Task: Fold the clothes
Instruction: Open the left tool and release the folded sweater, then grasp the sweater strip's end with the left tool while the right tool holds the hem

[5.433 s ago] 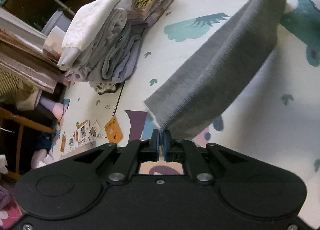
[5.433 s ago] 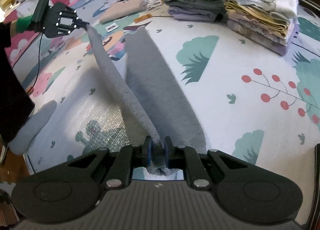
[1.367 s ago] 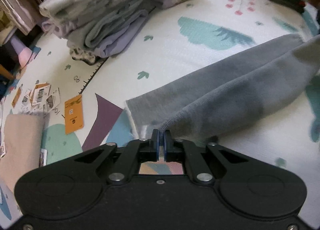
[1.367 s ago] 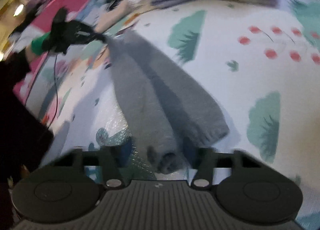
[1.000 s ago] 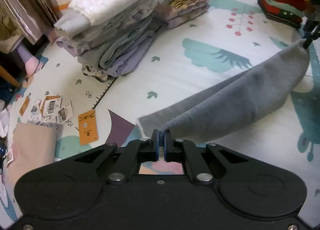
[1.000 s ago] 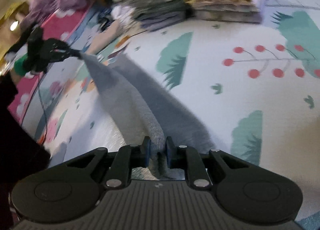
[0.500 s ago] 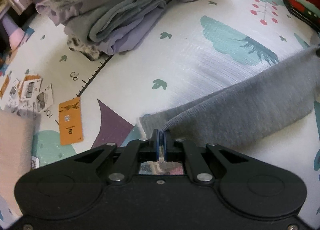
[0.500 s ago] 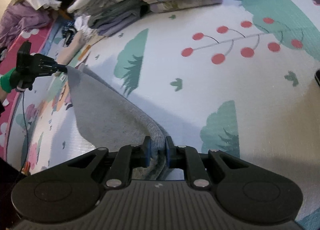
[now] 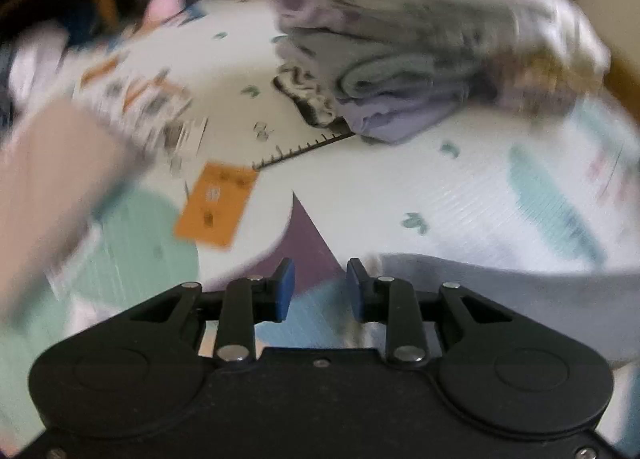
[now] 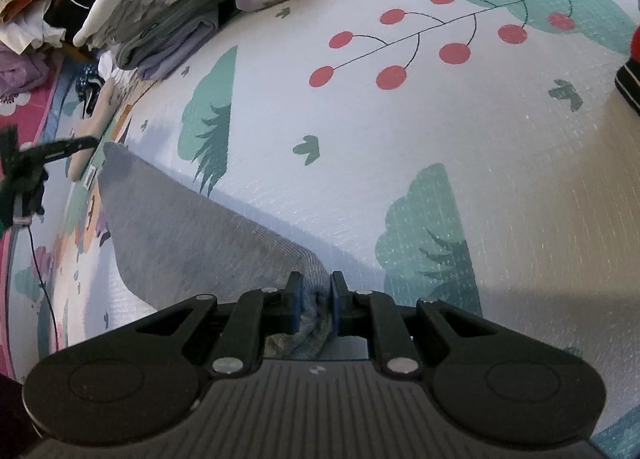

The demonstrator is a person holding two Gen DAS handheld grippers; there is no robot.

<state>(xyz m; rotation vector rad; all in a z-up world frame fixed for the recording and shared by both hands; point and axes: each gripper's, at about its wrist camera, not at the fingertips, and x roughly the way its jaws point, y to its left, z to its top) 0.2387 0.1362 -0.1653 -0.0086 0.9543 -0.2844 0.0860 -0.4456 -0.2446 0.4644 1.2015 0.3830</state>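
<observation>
Left tool point(image 9: 320, 289) spread, right tool point(image 10: 313, 305) pinching garment point(image 10: 192, 235)

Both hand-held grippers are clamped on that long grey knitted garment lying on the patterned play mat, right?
Only one is. The right hand-held gripper is clamped on the long grey knitted garment. In the left wrist view, the left hand-held gripper is open, with only the patterned play mat visible between its fingers.
</observation>
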